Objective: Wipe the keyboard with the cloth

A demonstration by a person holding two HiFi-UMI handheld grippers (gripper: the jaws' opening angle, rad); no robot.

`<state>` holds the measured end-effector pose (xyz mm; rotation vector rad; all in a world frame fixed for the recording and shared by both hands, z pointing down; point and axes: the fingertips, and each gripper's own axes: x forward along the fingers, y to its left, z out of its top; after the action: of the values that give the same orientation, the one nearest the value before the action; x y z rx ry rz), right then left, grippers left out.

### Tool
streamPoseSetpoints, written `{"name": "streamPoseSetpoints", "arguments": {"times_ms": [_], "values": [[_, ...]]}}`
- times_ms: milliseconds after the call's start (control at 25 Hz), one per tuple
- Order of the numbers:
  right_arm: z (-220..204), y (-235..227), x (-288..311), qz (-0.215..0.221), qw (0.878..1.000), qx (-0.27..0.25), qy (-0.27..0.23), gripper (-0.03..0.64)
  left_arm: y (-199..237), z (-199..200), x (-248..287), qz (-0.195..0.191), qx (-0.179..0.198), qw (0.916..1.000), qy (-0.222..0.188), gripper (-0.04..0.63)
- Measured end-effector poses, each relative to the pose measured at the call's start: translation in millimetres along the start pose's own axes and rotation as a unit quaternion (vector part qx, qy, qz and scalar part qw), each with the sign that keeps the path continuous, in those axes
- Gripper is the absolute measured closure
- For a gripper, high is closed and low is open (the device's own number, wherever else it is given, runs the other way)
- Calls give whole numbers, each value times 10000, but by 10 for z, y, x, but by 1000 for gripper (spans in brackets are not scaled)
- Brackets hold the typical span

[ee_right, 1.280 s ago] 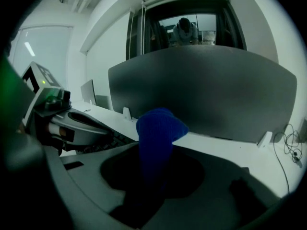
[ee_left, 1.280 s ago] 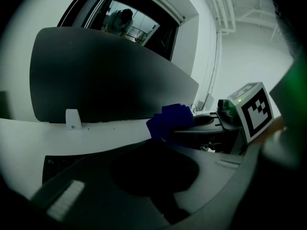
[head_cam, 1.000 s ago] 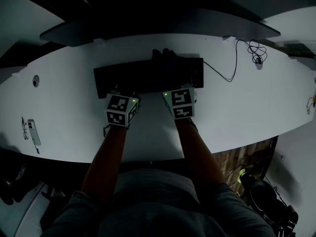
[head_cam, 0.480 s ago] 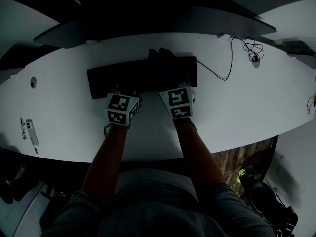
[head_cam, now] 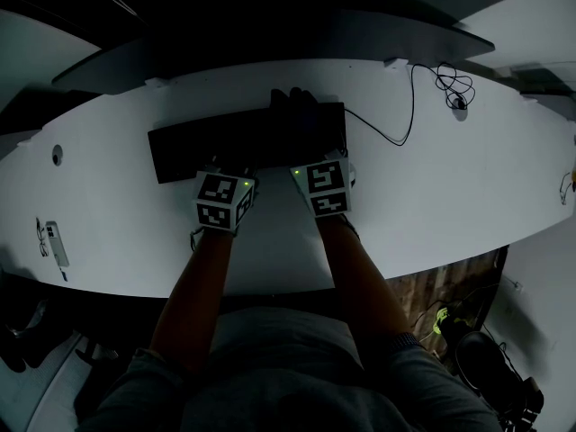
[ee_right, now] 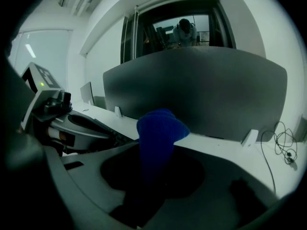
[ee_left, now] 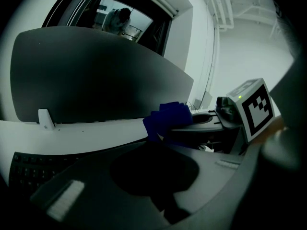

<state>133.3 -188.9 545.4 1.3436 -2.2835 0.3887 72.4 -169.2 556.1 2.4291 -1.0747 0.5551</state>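
A black keyboard [head_cam: 202, 149] lies across the white desk [head_cam: 450, 196] in the head view. A dark blue cloth [head_cam: 292, 113] rests on its right half. My right gripper [head_cam: 315, 158] is shut on that cloth [ee_right: 158, 128], which bunches up between its jaws in the right gripper view. My left gripper [head_cam: 228, 167] sits at the keyboard's near edge, left of the cloth, jaws together and nothing seen between them. The left gripper view shows the cloth [ee_left: 168, 119] ahead to the right and keyboard keys [ee_left: 29, 169] at lower left.
The keyboard's thin black cable [head_cam: 405, 120] runs right to a coil at the desk's back edge. A grey divider panel [head_cam: 270, 43] stands behind the desk. A small white device [head_cam: 54, 241] and a round hole [head_cam: 57, 156] are at the far left.
The head view has drifted, so desk and keyboard sit further left in the frame. The right gripper and cloth are now nearer the keyboard's right end. The left gripper has hardly moved.
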Motion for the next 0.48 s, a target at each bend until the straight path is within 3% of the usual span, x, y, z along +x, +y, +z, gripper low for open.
{"name": "streamPoseSetpoints", "arguments": {"times_ms": [480], "values": [[-70, -266, -110, -88, 9998, 179, -34, 491, -190, 18, 166, -55, 56, 10000, 52, 588]]}}
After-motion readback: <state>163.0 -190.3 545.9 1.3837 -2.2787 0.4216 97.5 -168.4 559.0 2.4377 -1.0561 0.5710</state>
